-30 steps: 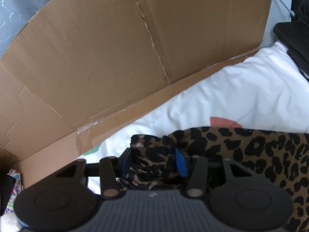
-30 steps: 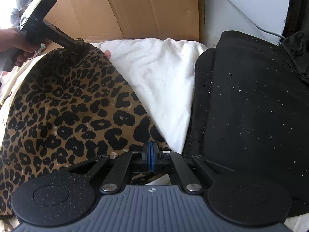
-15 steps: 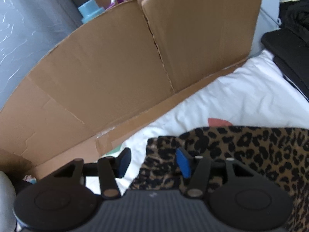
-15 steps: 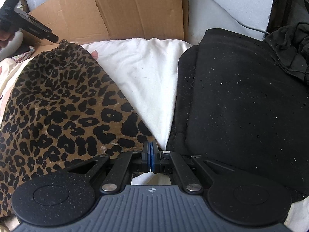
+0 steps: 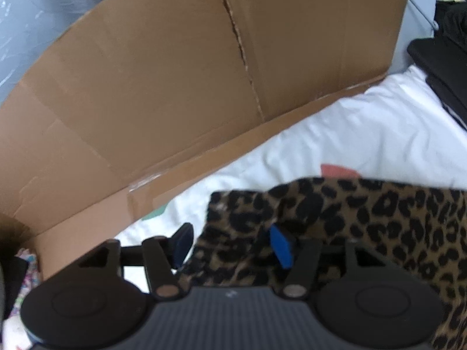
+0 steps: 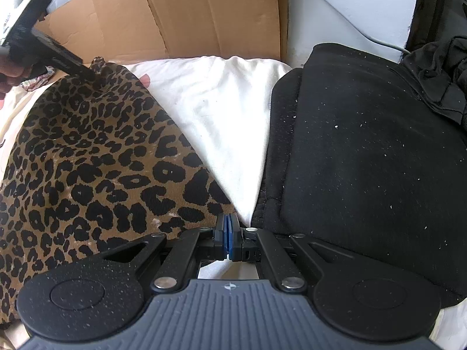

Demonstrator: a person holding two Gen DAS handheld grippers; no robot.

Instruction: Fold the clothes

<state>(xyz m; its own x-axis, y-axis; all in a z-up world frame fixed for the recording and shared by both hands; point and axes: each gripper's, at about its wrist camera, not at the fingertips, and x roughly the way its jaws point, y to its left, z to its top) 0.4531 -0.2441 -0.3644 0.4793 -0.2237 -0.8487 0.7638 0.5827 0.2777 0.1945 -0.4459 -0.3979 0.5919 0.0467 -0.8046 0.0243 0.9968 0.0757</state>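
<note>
Leopard-print garment (image 6: pixel 96 160) spread flat on white bedding (image 6: pixel 221 110), left of a black garment (image 6: pixel 364 160); brown cardboard (image 5: pixel 181 81) stands at the far side. Right gripper (image 6: pixel 227 233) at the garment's near-right corner, jaws closed together; whether fabric is pinched, cannot tell. Left gripper (image 5: pixel 230 242) over the far-left corner, jaws opening, cloth between but not pressed.

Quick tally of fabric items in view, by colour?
Leopard print: 1, the garment
White: 1, the sheet
Black: 2, the flat garment and a crumpled one behind it
Total: 4
</note>
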